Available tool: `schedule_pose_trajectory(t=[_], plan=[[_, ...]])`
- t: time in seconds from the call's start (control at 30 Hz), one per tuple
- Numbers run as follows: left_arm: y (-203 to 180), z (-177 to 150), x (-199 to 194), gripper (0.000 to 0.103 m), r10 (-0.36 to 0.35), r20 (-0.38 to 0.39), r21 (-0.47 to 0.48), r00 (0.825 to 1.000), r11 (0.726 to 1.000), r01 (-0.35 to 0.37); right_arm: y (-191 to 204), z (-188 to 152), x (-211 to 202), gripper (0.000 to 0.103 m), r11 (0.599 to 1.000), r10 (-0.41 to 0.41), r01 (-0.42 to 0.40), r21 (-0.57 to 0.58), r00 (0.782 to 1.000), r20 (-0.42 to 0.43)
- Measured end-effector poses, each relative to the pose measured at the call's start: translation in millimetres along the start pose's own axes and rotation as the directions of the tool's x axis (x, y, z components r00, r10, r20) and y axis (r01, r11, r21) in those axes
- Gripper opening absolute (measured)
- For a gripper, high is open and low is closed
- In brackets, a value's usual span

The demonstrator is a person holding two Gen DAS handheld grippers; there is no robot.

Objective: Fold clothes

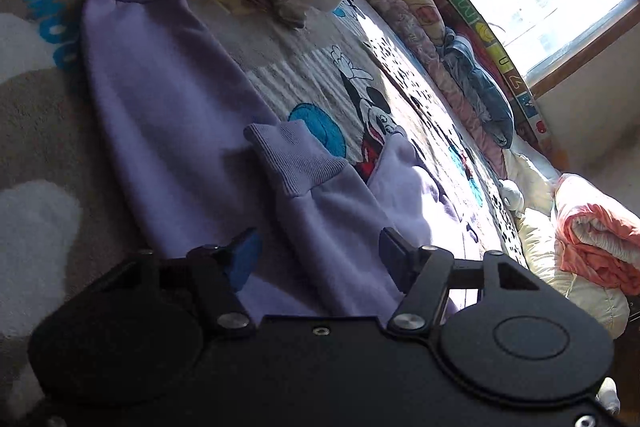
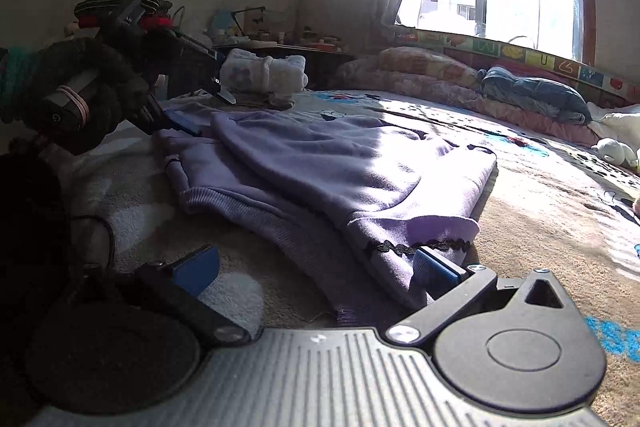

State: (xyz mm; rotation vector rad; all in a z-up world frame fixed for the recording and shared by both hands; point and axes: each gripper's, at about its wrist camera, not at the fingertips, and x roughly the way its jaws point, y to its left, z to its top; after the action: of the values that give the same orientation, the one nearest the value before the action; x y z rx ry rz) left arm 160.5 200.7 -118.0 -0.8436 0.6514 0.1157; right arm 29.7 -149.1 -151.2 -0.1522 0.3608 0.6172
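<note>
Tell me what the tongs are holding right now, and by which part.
Nothing is held. Both the left tongs and right tongs stand open over the purple sweatshirt, which lies on the blanket.

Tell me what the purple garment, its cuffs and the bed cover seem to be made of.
Purple garment: soft, matte fleece-like knit, judging by its fuzzy surface and thick, rounded folds; probably sweatshirt fabric.
Cuffs: ribbed stretch knit, shown by fine parallel ridges.
Bed cover: plush, short-pile textile with printed cartoon figures; the nap looks like fleece or flannel, fibre unclear.
</note>
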Motion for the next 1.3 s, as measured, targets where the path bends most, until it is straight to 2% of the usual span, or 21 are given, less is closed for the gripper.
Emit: schedule_pose_trajectory(t=[0.07,0.13,0.2,0.27,0.3,0.4,0.57,0.73,0.9,0.97,1.17,1.3], plan=[[1,2,5,0.045,0.009,-0.001,0.002,1.0,1.0,-0.009,-5,0,2,0.103,1.0,0.004,-0.004,0.021,1.0,0.002],[0,4,9,0.042,0.019,0.0,0.01,1.0,1.0,-0.019,-7,0,2,0.103,1.0,0.008,-0.008,0.03,1.0,0.003],[-2,6,12,0.034,0.023,0.004,0.019,1.0,1.0,-0.023,-8,0,3,0.103,0.999,0.013,-0.013,0.035,1.0,0.002],[-8,7,11,0.013,0.014,0.01,0.045,1.0,0.999,-0.015,-9,-1,4,0.103,0.999,0.016,-0.016,0.043,1.0,0.001],[-14,7,9,0.009,0.012,0.016,0.067,1.0,0.998,-0.013,-10,0,4,0.103,0.999,0.016,-0.016,0.048,1.0,0.001],[-39,9,4,0.007,-0.007,0.034,0.146,0.999,0.989,0.002,-12,0,5,0.103,0.998,0.022,-0.022,0.066,1.0,0.002],[-96,15,0,0.005,-0.105,0.055,0.242,0.993,0.966,0.089,-16,0,6,0.103,0.996,0.038,-0.038,0.083,0.999,-0.005],[-154,20,14,0.005,-0.196,0.044,0.282,0.98,0.943,0.176,-15,2,7,0.103,0.996,0.051,-0.051,0.071,0.999,0.002],[-206,20,41,0.004,-0.252,0.009,0.313,0.968,0.92,0.237,-22,3,10,0.103,0.991,0.085,-0.083,0.107,0.996,-0.01],[-221,16,54,0.004,-0.256,-0.003,0.322,0.967,0.915,0.243,-28,3,9,0.103,0.983,0.104,-0.102,0.152,0.995,-0.008],[-244,1,99,0.004,-0.219,-0.039,0.329,0.975,0.919,0.219,-30,2,11,0.103,0.979,0.133,-0.129,0.158,0.991,-0.019],[-260,-10,129,0.004,-0.194,-0.062,0.333,0.979,0.921,0.203,-40,1,11,0.103,0.964,0.167,-0.161,0.212,0.986,-0.009]])
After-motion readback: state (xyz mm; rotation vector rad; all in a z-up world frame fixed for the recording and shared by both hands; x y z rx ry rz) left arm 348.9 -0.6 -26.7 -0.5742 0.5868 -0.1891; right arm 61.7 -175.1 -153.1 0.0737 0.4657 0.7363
